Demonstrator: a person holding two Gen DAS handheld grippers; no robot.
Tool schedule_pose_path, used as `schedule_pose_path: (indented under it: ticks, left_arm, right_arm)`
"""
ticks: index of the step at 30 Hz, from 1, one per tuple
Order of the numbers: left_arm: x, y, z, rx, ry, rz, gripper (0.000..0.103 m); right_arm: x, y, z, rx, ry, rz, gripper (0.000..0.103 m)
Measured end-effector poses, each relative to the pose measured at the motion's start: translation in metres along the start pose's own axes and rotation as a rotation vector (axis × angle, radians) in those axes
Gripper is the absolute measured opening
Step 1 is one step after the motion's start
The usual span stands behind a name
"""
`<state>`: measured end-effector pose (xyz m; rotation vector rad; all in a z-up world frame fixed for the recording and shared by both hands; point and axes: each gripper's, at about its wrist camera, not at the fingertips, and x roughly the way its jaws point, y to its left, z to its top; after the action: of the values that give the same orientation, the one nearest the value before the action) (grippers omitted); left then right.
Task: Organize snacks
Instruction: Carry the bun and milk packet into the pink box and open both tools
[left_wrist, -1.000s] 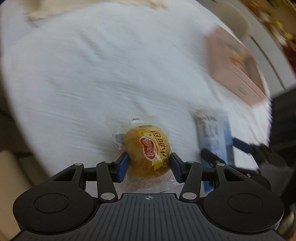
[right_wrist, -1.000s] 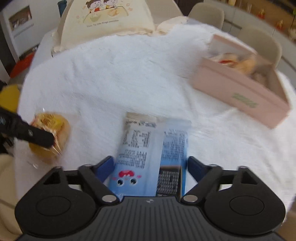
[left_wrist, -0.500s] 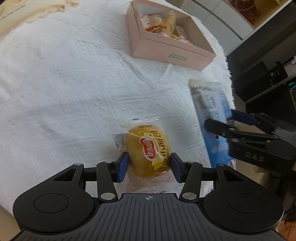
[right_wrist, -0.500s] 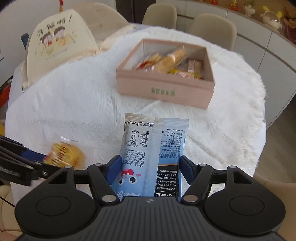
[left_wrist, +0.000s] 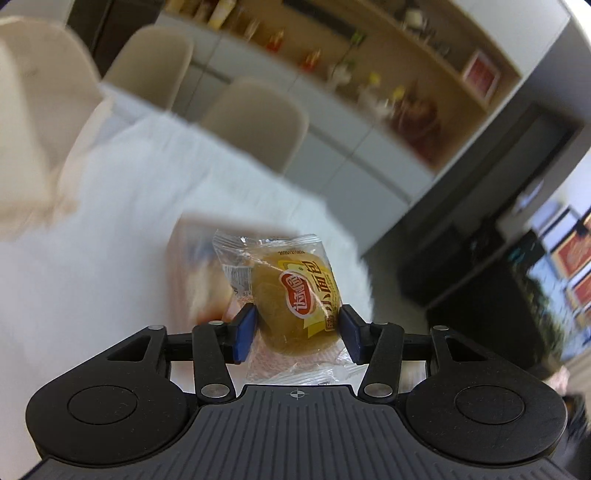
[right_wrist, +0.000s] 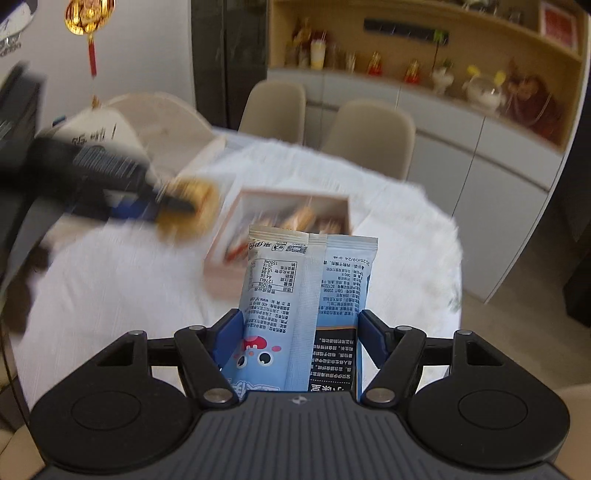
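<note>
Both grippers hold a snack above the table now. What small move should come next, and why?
Probably carry the left gripper with its yellow wrapped bun on over the open pink box, which already holds snacks; the right gripper grips a blue packet.

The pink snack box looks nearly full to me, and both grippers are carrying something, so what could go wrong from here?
1. The pink cardboard box already holds several wrapped snacks, so the tall pale-blue snack packet in the right gripper may stand proud or tip out.
2. The left gripper holds the yellow wrapped bun near the same box; both grippers could collide.
3. The bun's slick clear wrapper might slip.
</note>
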<state>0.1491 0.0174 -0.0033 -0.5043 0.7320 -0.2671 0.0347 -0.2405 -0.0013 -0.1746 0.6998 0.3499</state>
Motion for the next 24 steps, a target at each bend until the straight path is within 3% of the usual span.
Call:
schedule_pose_path:
  ticks: [1,4,6,9,13,18,19,22,24]
  left_arm:
    - [0.014,0.000,0.014,0.000,-0.008,-0.019,0.056]
    - [0.060,0.004,0.039,-0.036,0.055,0.058,0.053]
    - [0.057,0.004,0.043,-0.100,0.031,-0.020,0.053]
    - [0.040,-0.001,0.041,-0.092,-0.001,-0.006,0.053]
    - [0.009,0.005,0.024,-0.078,-0.041,0.039,0.053]
    - [-0.031,0.027,0.003,-0.138,-0.137,0.057,0.053]
    - [-0.035,0.032,-0.004,-0.156,-0.149,0.059,0.053]
    - [-0.034,0.040,-0.027,-0.178,-0.137,0.083,0.053]
    - [-0.033,0.040,-0.040,-0.168,-0.128,0.120,0.053]
  right_arm:
    - [0.001,-0.003,0.003,0.002,-0.010,-0.003,0.069]
    - [0.007,-0.014,0.014,0.000,-0.028,-0.018,0.069]
    - [0.008,-0.023,0.019,-0.003,-0.047,-0.022,0.069]
    - [0.014,-0.040,0.031,0.013,-0.071,-0.011,0.069]
    - [0.031,-0.059,0.070,0.065,-0.104,0.054,0.069]
    - [0.071,-0.052,0.136,0.041,-0.135,0.119,0.074]
    - [0.090,-0.048,0.146,0.037,-0.117,0.152,0.079]
    - [0.143,-0.044,0.156,0.059,-0.024,0.171,0.080]
    - [0.160,-0.045,0.151,0.084,-0.009,0.167,0.080]
